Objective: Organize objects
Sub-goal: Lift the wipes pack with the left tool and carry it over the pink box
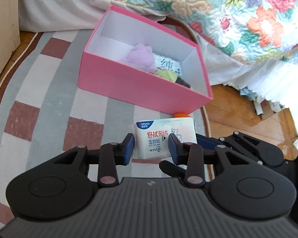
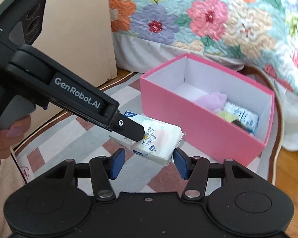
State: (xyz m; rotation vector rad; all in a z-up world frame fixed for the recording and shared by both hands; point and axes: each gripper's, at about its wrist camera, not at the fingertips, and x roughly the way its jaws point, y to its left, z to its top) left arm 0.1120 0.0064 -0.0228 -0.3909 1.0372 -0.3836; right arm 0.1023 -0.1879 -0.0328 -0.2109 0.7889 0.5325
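Observation:
A white wet-wipes pack [image 1: 164, 136] [image 2: 149, 140] is held just above the checked rug. My left gripper [image 1: 151, 146] is shut on the pack's near end; it also shows in the right wrist view [image 2: 137, 133], gripping the pack from the left. My right gripper [image 2: 148, 161] is open, its blue pads on either side of the pack's near end, the right pad close to it. An open pink box [image 1: 129, 87] [image 2: 198, 123] stands behind, holding a purple cloth [image 1: 140, 56], a green cloth [image 1: 166, 75], a dark item and another wipes pack [image 2: 242, 117].
A bed with a floral quilt [image 1: 218, 10] and white skirt runs behind and to the right of the box. A beige cabinet [image 2: 79, 29] stands at the left. An orange object [image 1: 181, 115] peeks out behind the held pack. Wooden floor [image 1: 238, 115] lies right of the rug.

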